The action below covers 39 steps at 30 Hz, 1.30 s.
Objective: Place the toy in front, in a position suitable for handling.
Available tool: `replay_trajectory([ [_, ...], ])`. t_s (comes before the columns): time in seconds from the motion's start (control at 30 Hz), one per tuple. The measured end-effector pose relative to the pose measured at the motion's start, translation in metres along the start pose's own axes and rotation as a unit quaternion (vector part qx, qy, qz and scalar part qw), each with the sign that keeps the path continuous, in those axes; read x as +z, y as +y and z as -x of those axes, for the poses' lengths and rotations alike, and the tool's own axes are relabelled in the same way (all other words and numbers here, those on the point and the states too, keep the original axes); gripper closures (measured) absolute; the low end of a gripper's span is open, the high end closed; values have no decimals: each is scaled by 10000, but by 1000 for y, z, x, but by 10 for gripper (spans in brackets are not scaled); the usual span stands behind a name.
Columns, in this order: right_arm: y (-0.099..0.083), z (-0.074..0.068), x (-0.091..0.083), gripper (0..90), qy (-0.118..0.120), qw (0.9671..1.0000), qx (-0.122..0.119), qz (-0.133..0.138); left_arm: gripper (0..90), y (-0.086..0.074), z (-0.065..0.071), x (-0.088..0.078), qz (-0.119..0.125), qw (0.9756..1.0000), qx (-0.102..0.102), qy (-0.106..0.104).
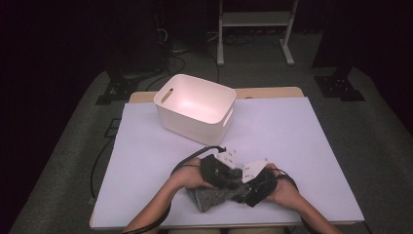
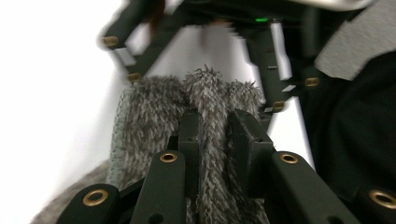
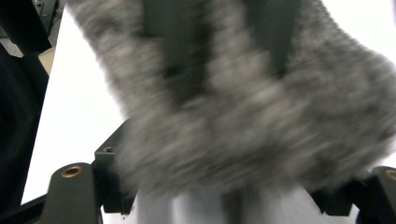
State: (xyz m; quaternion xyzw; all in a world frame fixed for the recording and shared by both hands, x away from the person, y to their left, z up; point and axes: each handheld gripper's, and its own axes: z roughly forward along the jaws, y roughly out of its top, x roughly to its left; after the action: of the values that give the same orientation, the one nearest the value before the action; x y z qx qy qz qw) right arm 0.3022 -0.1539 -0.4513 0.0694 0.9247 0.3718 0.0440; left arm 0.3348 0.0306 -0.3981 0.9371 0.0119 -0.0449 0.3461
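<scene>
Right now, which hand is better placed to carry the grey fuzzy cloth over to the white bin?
Left, probably. The left gripper is shut on a fold of the cloth, while the right gripper stands wide with the cloth draped loosely over it. The bin also sits slightly to the left, farther up the table.

The grey fuzzy cloth [image 3: 243,107] is blurred and hides the right gripper's [image 3: 233,196] jaws.

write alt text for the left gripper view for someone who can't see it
The left gripper is shut on a fold of fuzzy grey fabric, pinched between its two black fingers. Behind lie the white table surface and blurred black linkage of the other gripper.
</scene>
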Motion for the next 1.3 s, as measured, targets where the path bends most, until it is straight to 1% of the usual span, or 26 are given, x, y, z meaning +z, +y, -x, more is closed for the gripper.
replay_trajectory([
  [0.07,0,0,0,233,0,10000,-19,19,746,-4,-5,-3,45,9998,-162,110],
  [0.1,0,0,0,233,7,10000,-2,16,746,-7,-8,-5,38,9995,-254,204],
  [0.17,0,1,1,233,-12,10000,-42,0,742,-11,-13,-9,-33,9986,-353,404],
  [0.2,0,1,1,233,-12,10000,-65,3,741,-12,-15,-11,-51,9982,-424,416],
  [0.27,0,1,0,233,-11,10000,-70,3,741,-15,-18,-12,-7,9982,-481,371],
  [0.4,-1,1,2,232,-24,9999,-118,-64,742,-9,-15,-4,103,9988,-438,189],
  [0.43,-2,1,3,232,-15,9999,-130,-90,741,-7,-14,-2,113,9991,-405,111],
  [0.47,-2,2,4,233,4,9999,-97,-85,741,-5,-13,1,98,9992,-378,99],
  [0.57,-3,2,4,233,56,9999,-30,-82,741,-5,-14,0,3,9992,-371,139],
  [0.6,-3,3,4,234,53,9999,-53,-74,741,-6,-14,-3,-28,9991,-383,159],
  [0.73,-2,4,2,234,14,9998,-194,-104,741,-17,-16,-15,-123,9982,-507,283],
  [0.83,-5,6,-2,233,-68,9996,-234,-134,739,-26,-17,-24,-199,9971,-625,388],
  [0.87,-6,8,-5,233,-107,9996,-219,-148,738,-29,-18,-27,-217,9968,-645,421],
  [0.9,-9,10,-7,233,-126,9996,-196,-141,738,-31,-18,-28,-220,9966,-681,407],
  [0.93,-11,12,-8,233,-119,9998,-102,-143,737,-32,-19,-28,-209,9967,-688,383],
  [1.0,-13,14,-8,230,-66,9998,-11,-162,738,-34,-19,-24,-227,9965,-730,330],
  [1.03,-12,15,-7,227,0,9996,165,-220,738,-33,-18,-20,-233,9966,-738,271],
  [1.07,-11,16,-7,224,39,9993,290,-245,737,-33,-18,-19,-233,9967,-729,270],
  [1.13,-10,16,-7,216,45,9988,377,-323,737,-32,-18,-18,-215,9967,-738,249],
  [1.2,-9,16,-9,188,141,9980,513,-351,736,-34,-17,-18,-203,9967,-751,249],
  [1.3,-9,15,-12,174,98,9975,563,-413,735,-36,-16,-19,-149,9964,-797,227],
])
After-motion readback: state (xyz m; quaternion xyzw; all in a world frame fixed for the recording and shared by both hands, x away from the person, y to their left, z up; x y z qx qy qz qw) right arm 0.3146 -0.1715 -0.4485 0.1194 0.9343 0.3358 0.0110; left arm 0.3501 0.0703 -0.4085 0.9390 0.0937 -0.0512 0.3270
